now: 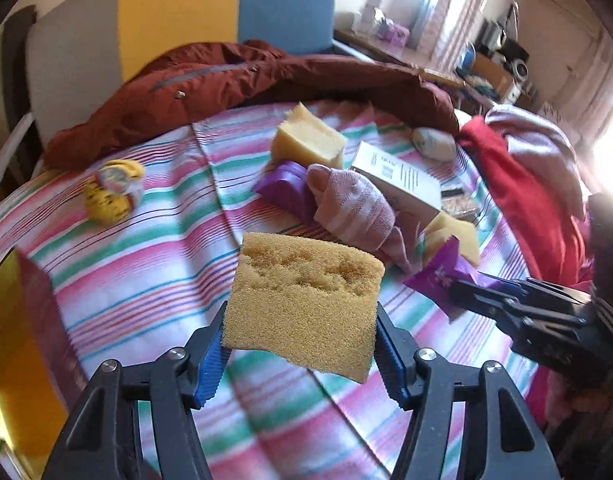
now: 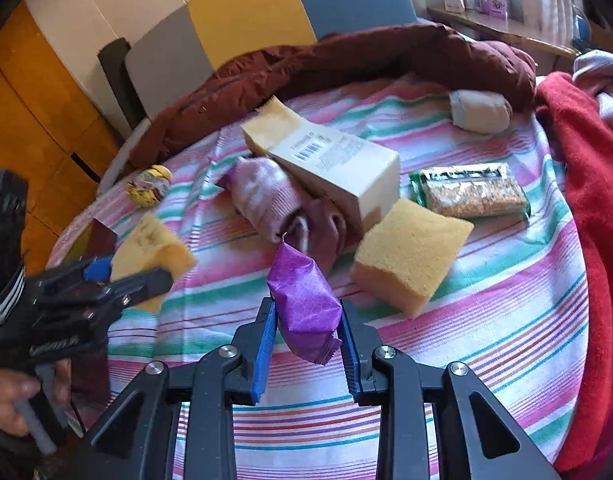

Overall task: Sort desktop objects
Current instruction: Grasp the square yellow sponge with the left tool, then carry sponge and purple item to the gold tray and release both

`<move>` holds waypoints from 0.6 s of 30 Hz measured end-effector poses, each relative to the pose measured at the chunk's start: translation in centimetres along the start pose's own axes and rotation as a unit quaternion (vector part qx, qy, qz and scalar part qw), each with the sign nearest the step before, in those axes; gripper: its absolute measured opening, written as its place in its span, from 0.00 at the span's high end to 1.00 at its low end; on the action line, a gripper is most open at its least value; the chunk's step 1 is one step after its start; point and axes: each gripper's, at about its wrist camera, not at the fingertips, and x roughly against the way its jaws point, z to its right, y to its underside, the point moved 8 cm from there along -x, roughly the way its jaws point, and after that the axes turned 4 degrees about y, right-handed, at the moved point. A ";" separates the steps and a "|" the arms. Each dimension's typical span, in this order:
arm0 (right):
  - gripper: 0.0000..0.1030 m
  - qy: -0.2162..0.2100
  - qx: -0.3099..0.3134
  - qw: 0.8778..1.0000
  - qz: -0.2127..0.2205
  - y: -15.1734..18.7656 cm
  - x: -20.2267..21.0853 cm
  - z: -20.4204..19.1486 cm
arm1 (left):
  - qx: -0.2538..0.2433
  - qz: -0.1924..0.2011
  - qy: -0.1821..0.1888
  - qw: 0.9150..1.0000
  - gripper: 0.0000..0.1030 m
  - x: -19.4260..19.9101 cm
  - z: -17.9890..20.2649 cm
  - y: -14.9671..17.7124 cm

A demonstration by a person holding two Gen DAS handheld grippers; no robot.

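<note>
The left tool [image 1: 300,344] gripped a yellow sponge [image 1: 306,304] between its blue pads, holding it clear above the striped cloth [image 1: 146,264]. The hold sat low on the sponge, near its bottom edge, with most of the block standing free above the pads; soft foam caught that way could probably bend and work loose if the tool swung fast.

The right tool [image 2: 308,328] was closed on a purple packet [image 2: 304,300], also lifted off the cloth. The wrapper looked slick and crumpled, and its tail hung below the pads, so it might have slid out under a jolt.

The two tools hung near each other over the front of the bench, and a crossing move risked a knock that could shake either load free.

The remaining things lay crowded mid-bench: a box [image 2: 330,164] rested tilted on a pink sock [image 2: 274,200], with a second sponge [image 2: 410,252] just beside it and a snack bar [image 2: 472,192] beyond. Pulling the sock first would likely tip the box onto that sponge. A third sponge [image 1: 308,138] sat further back, leaning on a purple pack [image 1: 284,188]
</note>
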 end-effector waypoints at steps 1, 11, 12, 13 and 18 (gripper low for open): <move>0.70 -0.005 0.001 1.000 0.004 -0.1 0.2 -0.2 | 0.004 0.006 -0.002 1.000 0.37 0.6 -0.1 0.3; 0.71 -0.057 0.050 0.996 0.037 -0.1 2.0 -3.9 | 0.048 0.083 -0.064 0.993 0.37 8.1 -4.0 2.7; 0.70 -0.061 0.053 0.996 0.038 0.0 2.1 -4.4 | 0.055 0.091 -0.073 0.992 0.37 8.9 -4.7 3.0; 0.70 -0.065 0.055 0.996 0.037 0.1 2.2 -4.8 | 0.058 0.097 -0.082 0.990 0.37 9.6 -5.3 3.2; 0.71 -0.097 0.065 0.993 0.033 0.9 2.6 -8.8 | 0.086 0.122 -0.124 0.981 0.37 12.7 -8.5 4.8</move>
